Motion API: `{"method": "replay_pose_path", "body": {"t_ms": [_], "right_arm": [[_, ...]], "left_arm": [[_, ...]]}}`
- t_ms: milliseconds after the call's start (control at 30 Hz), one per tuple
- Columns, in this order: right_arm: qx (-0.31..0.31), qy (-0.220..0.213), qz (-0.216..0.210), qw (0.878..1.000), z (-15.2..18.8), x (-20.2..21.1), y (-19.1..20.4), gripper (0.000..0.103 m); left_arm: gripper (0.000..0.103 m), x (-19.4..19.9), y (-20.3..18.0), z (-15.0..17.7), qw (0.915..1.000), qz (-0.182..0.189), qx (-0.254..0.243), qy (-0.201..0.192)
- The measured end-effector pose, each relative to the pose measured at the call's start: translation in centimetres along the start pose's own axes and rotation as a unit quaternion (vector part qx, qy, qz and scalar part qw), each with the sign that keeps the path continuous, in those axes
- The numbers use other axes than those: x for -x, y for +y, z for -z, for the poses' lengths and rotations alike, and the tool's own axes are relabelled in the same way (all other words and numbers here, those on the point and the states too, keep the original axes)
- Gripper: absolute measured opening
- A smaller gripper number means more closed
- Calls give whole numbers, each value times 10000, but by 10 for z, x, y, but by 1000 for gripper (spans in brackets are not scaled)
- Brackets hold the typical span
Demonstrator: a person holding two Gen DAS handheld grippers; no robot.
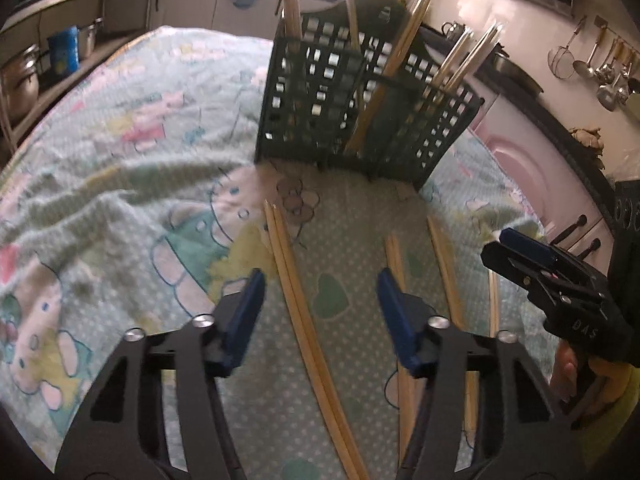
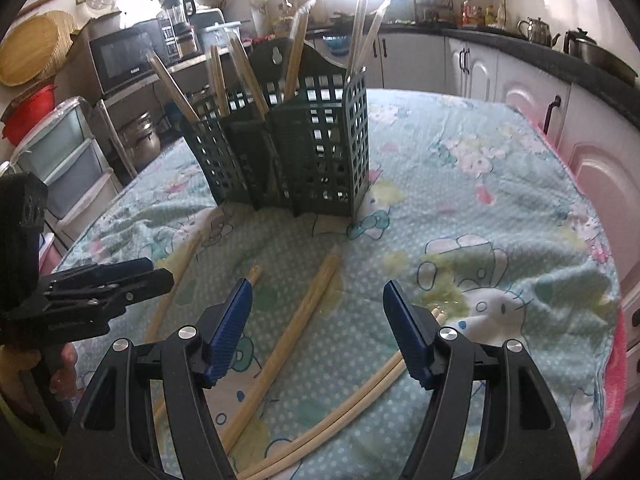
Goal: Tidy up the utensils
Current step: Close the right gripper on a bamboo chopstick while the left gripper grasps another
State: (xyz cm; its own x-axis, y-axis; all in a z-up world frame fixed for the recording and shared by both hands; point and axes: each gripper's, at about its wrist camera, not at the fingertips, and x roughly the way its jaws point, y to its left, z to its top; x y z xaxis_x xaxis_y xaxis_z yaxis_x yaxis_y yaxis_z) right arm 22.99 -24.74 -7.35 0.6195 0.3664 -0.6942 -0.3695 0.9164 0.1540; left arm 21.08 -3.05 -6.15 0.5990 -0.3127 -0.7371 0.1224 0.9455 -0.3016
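Note:
A dark green slotted utensil holder [image 1: 352, 120] stands upright on the cartoon-print cloth, with several chopsticks standing in it; it also shows in the right wrist view [image 2: 296, 148]. A pair of wooden chopsticks [image 1: 300, 304] lies on the cloth between the fingers of my open, empty left gripper [image 1: 320, 300]. More chopsticks [image 1: 448, 272] lie to its right. My right gripper [image 2: 316, 320] is open and empty above a chopstick pair [image 2: 296, 328]; another pair [image 2: 360, 392] lies under its right finger. Each gripper shows in the other's view: the right gripper [image 1: 560, 280] and the left gripper [image 2: 100, 288].
The cloth [image 2: 500, 200] covers a round table and is wrinkled at the left [image 1: 80, 200]. Pink cabinets [image 2: 592, 152] and a counter stand to the right. Shelves with pots [image 1: 24, 76] and storage drawers [image 2: 68, 152] stand to the left.

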Motion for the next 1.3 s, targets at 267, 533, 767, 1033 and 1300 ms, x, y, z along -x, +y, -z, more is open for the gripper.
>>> {"method": "replay_pose_path", "body": {"t_ms": [267,533,767,1033,1300], "right_arm": [[-24,503,-24,9987,-6,-31,-6,56],[4,752,42,9972,-20,-62,-8,47],[187,746,218,9968,-28,-81,-2,38],[198,575,205,9979,-28,-78,-4,13],[98,182,-169,9996,-33,-48,-5,8]], "left_arm": [[28,-19,-1,-5,9998,-109,20,158],[28,-29,5,-18,9996,-196,161,155],[28,-36,11,-27,9994,-219,241,151],[28,-45,10,-39,9990,-355,232,161],[17,-58,-1,-48,9972,-723,24,194]]}}
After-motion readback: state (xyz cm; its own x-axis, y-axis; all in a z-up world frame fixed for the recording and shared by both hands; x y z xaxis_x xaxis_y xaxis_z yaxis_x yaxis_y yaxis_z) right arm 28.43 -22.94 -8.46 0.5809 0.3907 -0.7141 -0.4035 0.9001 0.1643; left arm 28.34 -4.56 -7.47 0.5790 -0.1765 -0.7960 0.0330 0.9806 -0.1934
